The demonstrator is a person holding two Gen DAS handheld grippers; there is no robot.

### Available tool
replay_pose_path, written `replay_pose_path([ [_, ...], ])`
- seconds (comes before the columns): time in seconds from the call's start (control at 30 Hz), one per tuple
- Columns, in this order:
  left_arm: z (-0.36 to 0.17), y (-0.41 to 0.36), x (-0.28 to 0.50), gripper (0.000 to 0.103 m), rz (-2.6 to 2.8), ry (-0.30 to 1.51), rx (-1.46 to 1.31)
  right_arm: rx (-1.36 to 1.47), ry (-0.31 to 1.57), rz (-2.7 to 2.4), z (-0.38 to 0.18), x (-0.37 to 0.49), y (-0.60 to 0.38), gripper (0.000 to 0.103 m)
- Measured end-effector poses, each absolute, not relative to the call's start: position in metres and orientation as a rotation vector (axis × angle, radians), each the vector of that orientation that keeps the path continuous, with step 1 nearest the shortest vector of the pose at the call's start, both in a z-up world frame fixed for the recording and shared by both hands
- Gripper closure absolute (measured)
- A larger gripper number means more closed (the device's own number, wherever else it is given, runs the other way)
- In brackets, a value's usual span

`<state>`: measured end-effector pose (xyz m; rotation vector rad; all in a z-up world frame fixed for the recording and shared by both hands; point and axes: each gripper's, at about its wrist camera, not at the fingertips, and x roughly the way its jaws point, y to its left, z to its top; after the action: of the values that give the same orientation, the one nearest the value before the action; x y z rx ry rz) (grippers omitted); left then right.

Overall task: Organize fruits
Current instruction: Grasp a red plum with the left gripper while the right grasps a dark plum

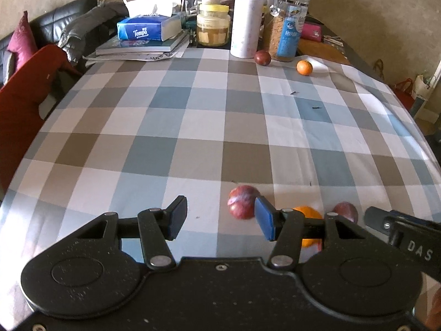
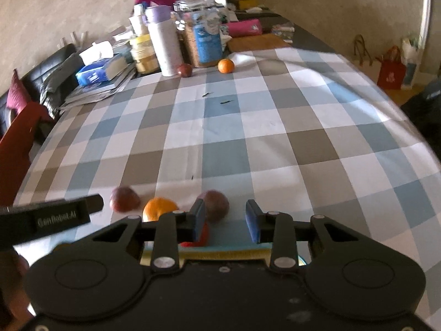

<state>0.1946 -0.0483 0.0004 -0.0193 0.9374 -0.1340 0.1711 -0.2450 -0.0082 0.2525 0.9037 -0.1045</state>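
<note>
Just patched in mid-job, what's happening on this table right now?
A person is sorting fruit on the checked tablecloth with a handheld tool in each hand. Both tools are empty: the left tool and the right tool hover with gaps between their pads. Near them lie two dark red fruits with an orange between. At the far end, another dark red fruit and a second orange sit by the white bottle and the clear jar.
</note>
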Motion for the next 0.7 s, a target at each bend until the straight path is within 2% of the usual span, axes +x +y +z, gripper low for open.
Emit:
replay_pose_path([
  [0.27,-0.008,-0.058,0.217,0.043,-0.098,0.935,-0.030,0.390,0.949,-0.145,-0.023,0.208,-0.257,0.069],
  [0.7,-0.024,-0.059,0.227,0.043,-0.122,0.970,-0.072,0.320,0.922,-0.188,-0.037,0.215,-0.254,0.069],
])
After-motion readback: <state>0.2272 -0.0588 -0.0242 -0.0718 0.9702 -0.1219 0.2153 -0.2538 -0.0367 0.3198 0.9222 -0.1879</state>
